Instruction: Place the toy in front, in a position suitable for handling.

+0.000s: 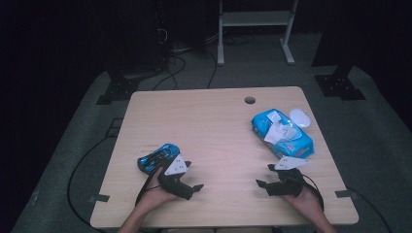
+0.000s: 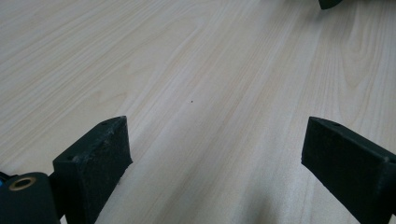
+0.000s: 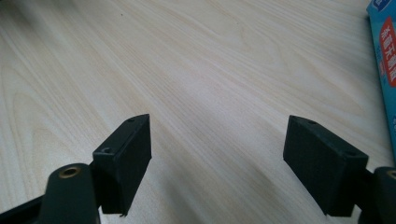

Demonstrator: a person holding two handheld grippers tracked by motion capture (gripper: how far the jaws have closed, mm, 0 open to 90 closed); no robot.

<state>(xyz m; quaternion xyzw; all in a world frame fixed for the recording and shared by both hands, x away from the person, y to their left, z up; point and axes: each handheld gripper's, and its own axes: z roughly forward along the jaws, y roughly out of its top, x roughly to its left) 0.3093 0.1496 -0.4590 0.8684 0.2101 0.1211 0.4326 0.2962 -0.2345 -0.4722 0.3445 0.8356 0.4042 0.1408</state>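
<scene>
Both hands rest low at the near edge of the surface (image 1: 218, 126), and nothing is picked up yet, so this looks to me like the opening of the job, before any grasp. The left hand-held gripper (image 1: 192, 180) lies just in front of the blue toy car (image 1: 159, 157), which sits on the near left part of the surface, close behind the gripper's grey plate; whether plate and car touch I cannot tell. In the left gripper view its jaws stand wide apart with only bare wood between them, so it holds nothing. The right hand-held gripper (image 1: 265, 175) is the same: in its own view the jaws gape over bare wood, empty, with the edge of the blue wet-wipe pack (image 3: 385, 60) showing at the right border. From above, that pack (image 1: 283, 133) lies at the right side, just beyond the right hand-held gripper, its white lid flipped open and a wipe sticking up from the opening. Both grippers point inward toward the middle, away from the things beside them. I judge the next move needs one hand to turn and reach: the right toward the wipe standing out of the pack, or the left back around to the car, jaws kept wide until they straddle the target
</scene>
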